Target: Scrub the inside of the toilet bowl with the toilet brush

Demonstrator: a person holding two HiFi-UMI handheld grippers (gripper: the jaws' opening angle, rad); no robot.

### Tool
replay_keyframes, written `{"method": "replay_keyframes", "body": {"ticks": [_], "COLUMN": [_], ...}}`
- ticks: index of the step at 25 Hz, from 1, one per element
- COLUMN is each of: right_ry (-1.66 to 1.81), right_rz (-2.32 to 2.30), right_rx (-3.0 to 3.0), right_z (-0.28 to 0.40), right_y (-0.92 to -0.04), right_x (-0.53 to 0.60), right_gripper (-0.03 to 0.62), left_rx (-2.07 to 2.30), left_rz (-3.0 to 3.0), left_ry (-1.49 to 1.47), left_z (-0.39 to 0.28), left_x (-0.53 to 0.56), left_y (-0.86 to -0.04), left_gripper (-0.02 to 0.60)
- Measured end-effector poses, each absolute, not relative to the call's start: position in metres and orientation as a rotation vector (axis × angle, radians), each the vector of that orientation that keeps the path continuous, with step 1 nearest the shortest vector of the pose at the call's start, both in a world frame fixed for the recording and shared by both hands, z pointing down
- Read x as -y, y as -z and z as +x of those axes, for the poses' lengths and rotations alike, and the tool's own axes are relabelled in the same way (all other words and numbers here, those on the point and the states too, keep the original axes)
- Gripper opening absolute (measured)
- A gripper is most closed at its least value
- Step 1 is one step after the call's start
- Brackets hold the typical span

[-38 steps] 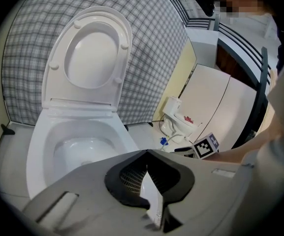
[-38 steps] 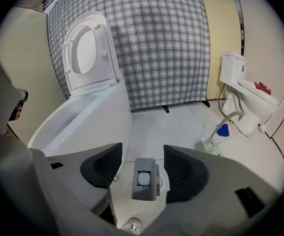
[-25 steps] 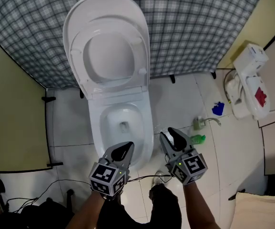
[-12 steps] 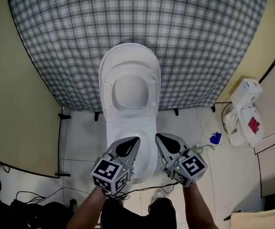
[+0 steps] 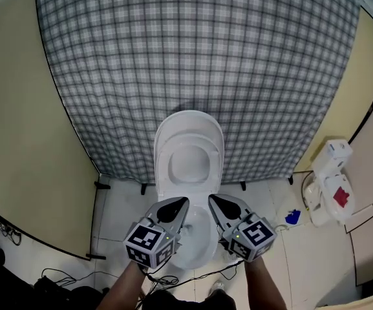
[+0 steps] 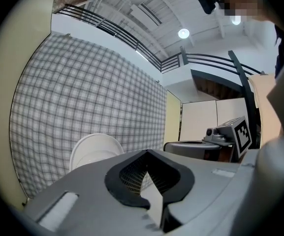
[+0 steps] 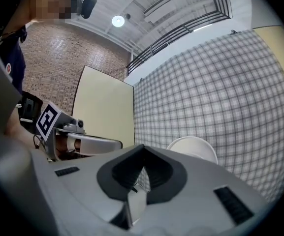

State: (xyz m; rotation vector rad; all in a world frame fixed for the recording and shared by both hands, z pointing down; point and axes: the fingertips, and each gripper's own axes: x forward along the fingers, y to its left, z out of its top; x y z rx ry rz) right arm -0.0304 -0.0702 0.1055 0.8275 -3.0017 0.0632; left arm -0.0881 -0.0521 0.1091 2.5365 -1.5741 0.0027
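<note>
Left claw (image 5: pixel 184 202) and right claw (image 5: pixel 211 199) both clenched on nothing, hanging over near rim of toilet (image 5: pixel 198 241), lid (image 5: pixel 190 163) up. No brush in sight; scrubbing either done or unstarted, guessing.

Left tongs (image 5: pixel 183 201), right tongs (image 5: pixel 213 199) rose; right apparently closed.

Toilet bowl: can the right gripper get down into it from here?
Probably yes. The lid is up, the bowl lies open below the right gripper, and nothing is between them. Its jaws are shut and empty, though.
</note>
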Motion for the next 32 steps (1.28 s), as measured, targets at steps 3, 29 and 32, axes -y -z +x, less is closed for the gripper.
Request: {"method": "replay_keyframes", "body": {"ticks": [3, 29, 32], "right_ry": [-0.052, -0.116, -0.117], "right_rz": [0.825, 0.931, 0.930], "right_rx": [3.007, 2.986, 2.982], "right_z": [-0.029, -0.014, -0.013], "right_y": [-0.091, -0.060, -0.061], "right_x": [0.073, 0.057, 0.055], "right_gripper": [0.003, 0.003, 0.003], "left_rx": [1.572, 1.539, 1.538], "left_rz": [2.538, 2.585, 2.585], "left_ry": [-0.032, 0.006, 0.000], "left_z": [-0.086, -0.073, -0.070], "left_x": [0.055, 0.041, 0.041], "left_y": [-0.097, -0.064, -0.067], "left_gripper": [0.011, 0.011, 0.011]}}
